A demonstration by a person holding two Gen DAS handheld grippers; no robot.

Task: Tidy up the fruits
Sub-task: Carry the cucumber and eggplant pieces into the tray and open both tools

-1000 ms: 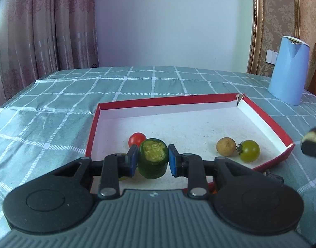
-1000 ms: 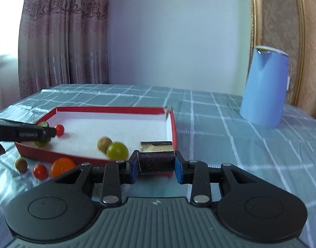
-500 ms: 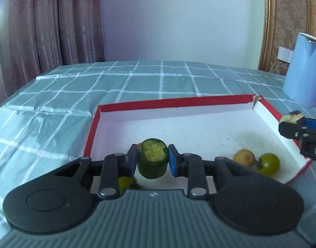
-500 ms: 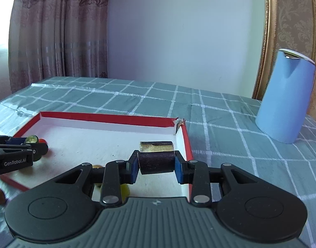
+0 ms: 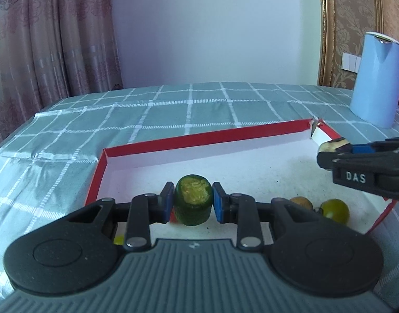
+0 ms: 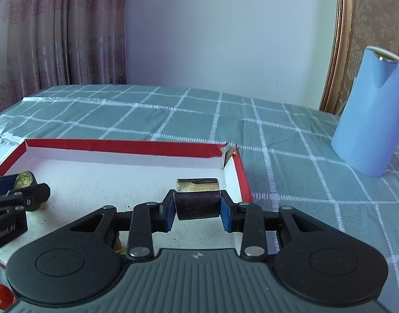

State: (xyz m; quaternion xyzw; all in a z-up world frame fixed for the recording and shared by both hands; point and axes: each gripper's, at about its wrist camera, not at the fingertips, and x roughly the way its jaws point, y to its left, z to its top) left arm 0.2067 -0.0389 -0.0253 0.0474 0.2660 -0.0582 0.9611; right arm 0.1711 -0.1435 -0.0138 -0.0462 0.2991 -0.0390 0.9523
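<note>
Left wrist view, left to right. Teal checked tablecloth (image 5: 56, 140) across whole field. Shallow red-rimmed cardboard tray with white floor (image 5: 173, 140) at centre. Left gripper (image 5: 191, 203) at 6 o'clock, blue pads (image 5: 167, 202) pressed on both sides of a short green cut fruit chunk with pale yellow-green flesh face (image 5: 193, 203); chunk held over tray floor near front-left corner, contact with floor not determinable. Small yellow-green fruit (image 5: 119, 240) partly hidden under left finger linkage. Round brown fruit (image 5: 302, 202) and round green tomato (image 5: 335, 210) just beside each other on tray floor at 4 o'clock. Right gripper (image 5: 330, 154) entering at 3 o'clock over tray's right edge. Pale blue cylindrical jug (image 5: 377, 78) at 2 o'clock, well apart from tray.

Right wrist view, left to right. Small red tomato (image 6: 1, 293) at 8 o'clock, outside tray. Left gripper at 9 o'clock with green chunk. Right gripper closed firmly on a dark brown-purple cylindrical fruit piece with yellowish cut top (image 6: 197, 200), over tray's right side, near the torn far-right corner (image 6: 229, 152). Blue jug at 3 o'clock.
</note>
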